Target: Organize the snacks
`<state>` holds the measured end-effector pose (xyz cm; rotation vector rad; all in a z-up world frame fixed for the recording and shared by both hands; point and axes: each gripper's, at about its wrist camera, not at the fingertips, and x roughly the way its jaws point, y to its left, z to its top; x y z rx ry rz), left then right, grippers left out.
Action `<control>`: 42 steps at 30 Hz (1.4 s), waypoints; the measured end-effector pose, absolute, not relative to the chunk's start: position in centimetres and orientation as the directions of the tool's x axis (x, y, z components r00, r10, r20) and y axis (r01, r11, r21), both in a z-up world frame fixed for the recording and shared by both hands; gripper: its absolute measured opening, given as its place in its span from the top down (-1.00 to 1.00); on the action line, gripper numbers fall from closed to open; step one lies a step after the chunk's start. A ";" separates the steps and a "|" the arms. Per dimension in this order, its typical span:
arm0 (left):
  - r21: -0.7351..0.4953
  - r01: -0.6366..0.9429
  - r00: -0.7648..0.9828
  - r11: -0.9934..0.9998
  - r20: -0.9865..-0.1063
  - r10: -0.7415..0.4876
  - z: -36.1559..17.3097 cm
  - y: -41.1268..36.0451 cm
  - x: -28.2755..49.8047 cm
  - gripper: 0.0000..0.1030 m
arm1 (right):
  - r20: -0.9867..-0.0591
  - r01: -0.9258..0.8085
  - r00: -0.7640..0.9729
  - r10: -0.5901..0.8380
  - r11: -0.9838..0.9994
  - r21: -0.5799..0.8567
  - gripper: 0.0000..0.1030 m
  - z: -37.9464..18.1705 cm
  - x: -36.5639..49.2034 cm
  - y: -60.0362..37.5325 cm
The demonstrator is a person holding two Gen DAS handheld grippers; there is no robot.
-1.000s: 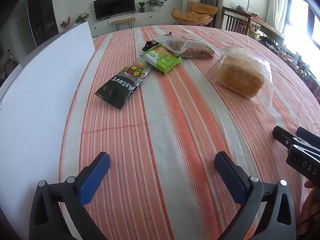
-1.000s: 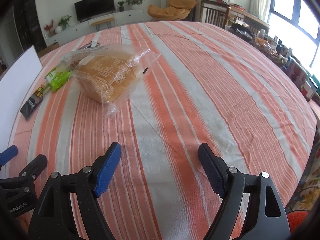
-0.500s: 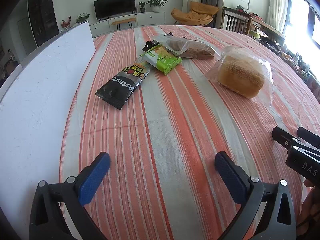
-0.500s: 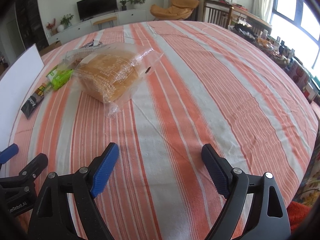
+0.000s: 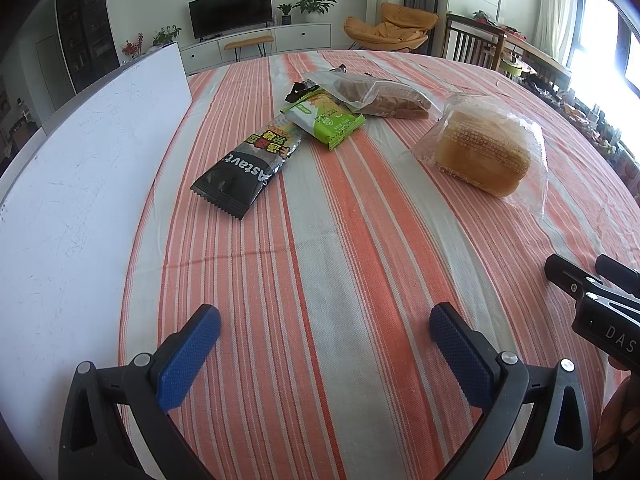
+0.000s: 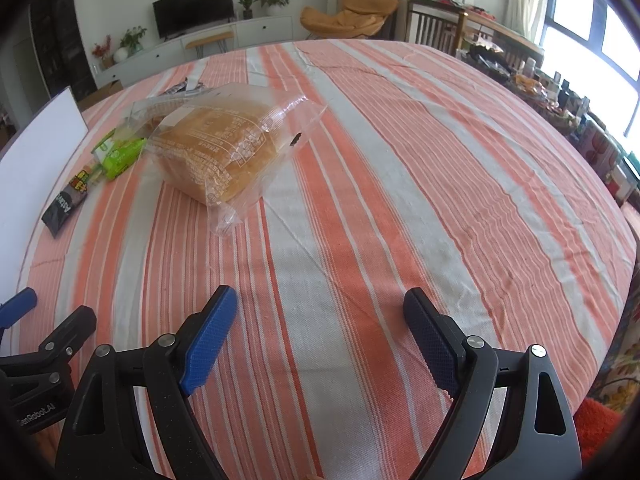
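Note:
Snacks lie on the striped tablecloth (image 5: 340,248). A black snack packet (image 5: 248,168) lies left of centre, a green packet (image 5: 326,118) behind it, and a clear bag of brown pastries (image 5: 380,94) further back. A bagged bread loaf (image 5: 484,152) sits to the right; it also shows in the right wrist view (image 6: 224,144). My left gripper (image 5: 324,336) is open and empty above the near cloth. My right gripper (image 6: 320,320) is open and empty, well short of the loaf. The black packet (image 6: 66,204) and green packet (image 6: 118,156) lie at the left.
A white board (image 5: 84,168) lies along the table's left side. The right gripper's body (image 5: 600,308) shows at the left view's right edge. Chairs and a cluttered sideboard (image 6: 560,92) stand beyond the table's right edge.
The right gripper has drawn slightly nearer the bread loaf. The left gripper has not moved. Both stay open.

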<state>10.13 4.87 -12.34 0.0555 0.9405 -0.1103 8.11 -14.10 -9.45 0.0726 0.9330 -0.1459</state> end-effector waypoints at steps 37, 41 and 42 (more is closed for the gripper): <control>-0.067 0.149 0.392 0.987 -0.912 -0.121 -8.6 6.3 13.1 -0.82 | -0.807 0.152 0.584 -0.088 0.988 0.002 -0.76 -9.5 8.1 -14.4; -0.088 0.111 0.425 0.990 -0.896 -0.128 -4.3 8.6 15.9 -0.82 | -0.805 0.156 0.587 -0.093 0.988 0.000 -0.78 -9.5 8.0 -14.4; -0.066 0.102 0.426 0.993 -0.899 -0.103 -3.9 8.8 16.8 -0.82 | -0.803 0.157 0.588 -0.093 0.988 0.000 -0.78 -9.5 8.0 -14.4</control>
